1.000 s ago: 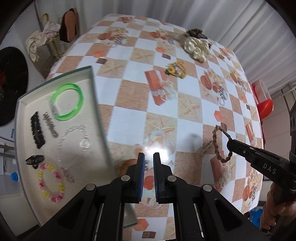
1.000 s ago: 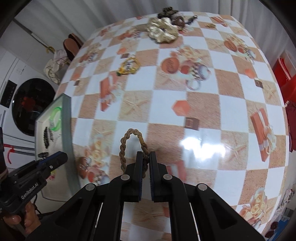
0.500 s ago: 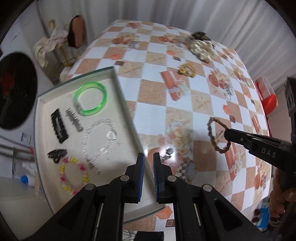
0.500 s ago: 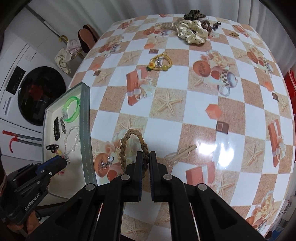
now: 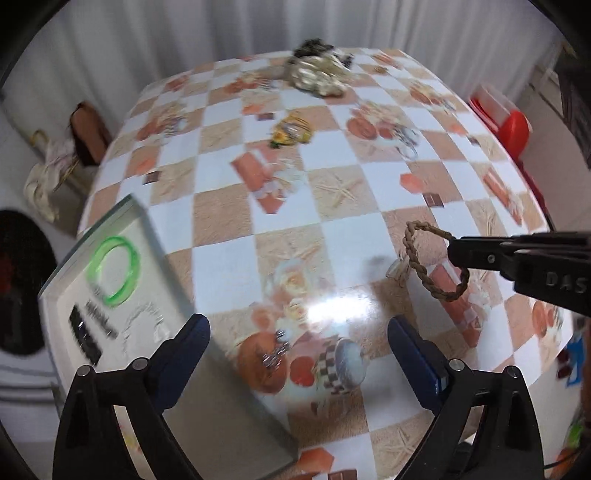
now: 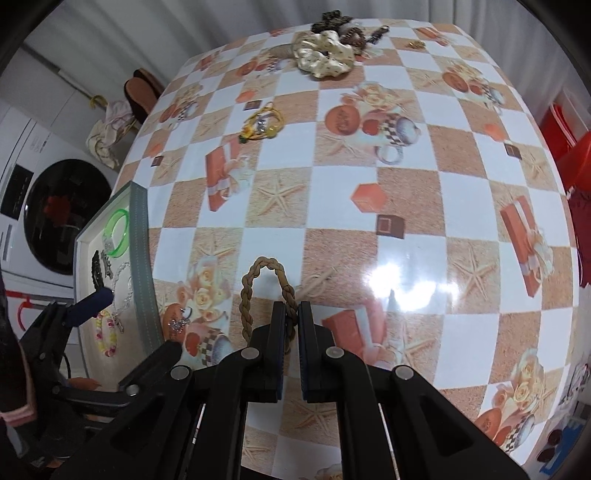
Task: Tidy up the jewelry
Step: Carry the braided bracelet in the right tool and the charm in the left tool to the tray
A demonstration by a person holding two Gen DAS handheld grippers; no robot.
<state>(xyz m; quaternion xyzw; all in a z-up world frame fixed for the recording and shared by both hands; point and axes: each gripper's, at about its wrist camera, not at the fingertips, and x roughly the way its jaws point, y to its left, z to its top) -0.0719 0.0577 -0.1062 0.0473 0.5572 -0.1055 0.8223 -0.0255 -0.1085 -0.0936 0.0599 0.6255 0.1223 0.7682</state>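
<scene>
My right gripper [image 6: 291, 312] is shut on a brown braided bracelet [image 6: 258, 291] and holds it above the table; both show in the left wrist view too, the bracelet [image 5: 424, 266] hanging from the gripper [image 5: 456, 251]. My left gripper [image 5: 299, 332] is open and empty, over the table beside the grey tray [image 5: 147, 221]. The tray [image 6: 140, 236] holds a green bangle [image 5: 114, 271], black hair clips [image 5: 83, 334], a silver chain [image 6: 123, 291] and a pink-yellow bead bracelet [image 6: 105, 334]. A small silver item [image 5: 275, 358] lies on the table between the left gripper's fingers.
On the checkered tablecloth lie a yellow bracelet [image 6: 262, 123], a cream scrunchie [image 6: 325, 53] and dark hair ties [image 6: 332, 18] at the far edge. A washing machine [image 6: 55, 210] stands left of the table. A red bin [image 5: 509, 125] stands at the right.
My left gripper has opened wide and swung right, off the tray toward the table. My right gripper keeps its hold on the braided bracelet and has come closer to the left gripper.
</scene>
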